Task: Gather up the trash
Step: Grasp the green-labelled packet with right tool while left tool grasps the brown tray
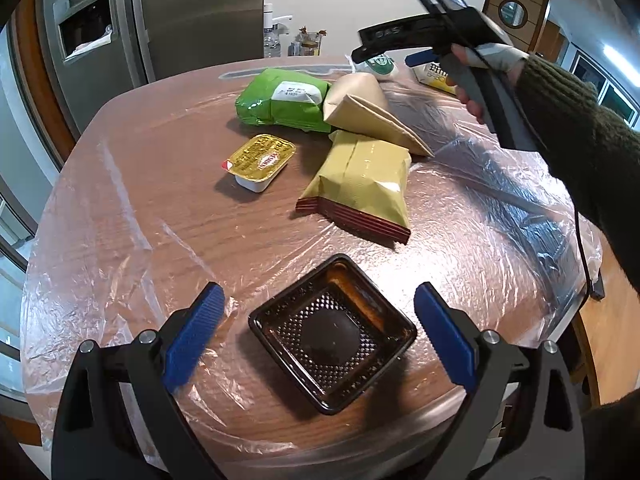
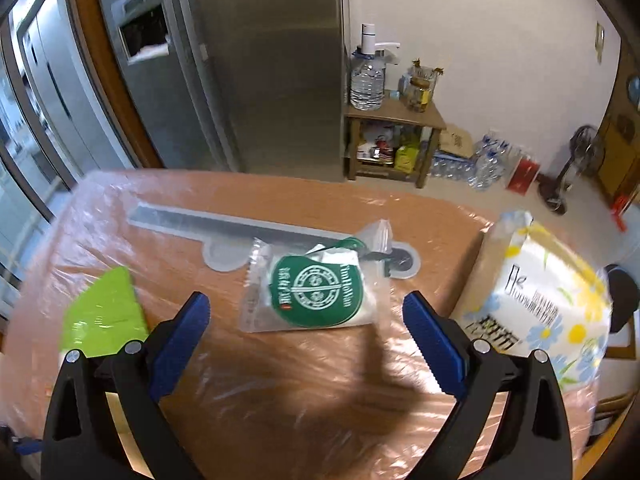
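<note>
An empty black plastic tray (image 1: pixel 332 336) lies near the table's front edge, between the open blue fingers of my left gripper (image 1: pixel 320 300). Farther back lie a small sauce tub (image 1: pixel 260 162), an olive snack packet (image 1: pixel 362 186), a tan paper wrapper (image 1: pixel 366 110) and a green packet (image 1: pixel 284 100). In the right wrist view, my right gripper (image 2: pixel 306 306) is open above the table, just short of a clear bag with a green round label (image 2: pixel 316 286). The same gripper (image 1: pixel 384 50) hangs high at the back right in the left wrist view, held by a hand (image 1: pixel 476 68).
Clear plastic film covers the wooden table (image 1: pixel 132 208). A flowered tissue pack (image 2: pixel 548 300) sits at the right edge. A steel fridge (image 2: pixel 224 64) stands behind, beside a low shelf (image 2: pixel 394 120) with a water bottle and jars. The green packet's corner (image 2: pixel 106 312) shows at the left.
</note>
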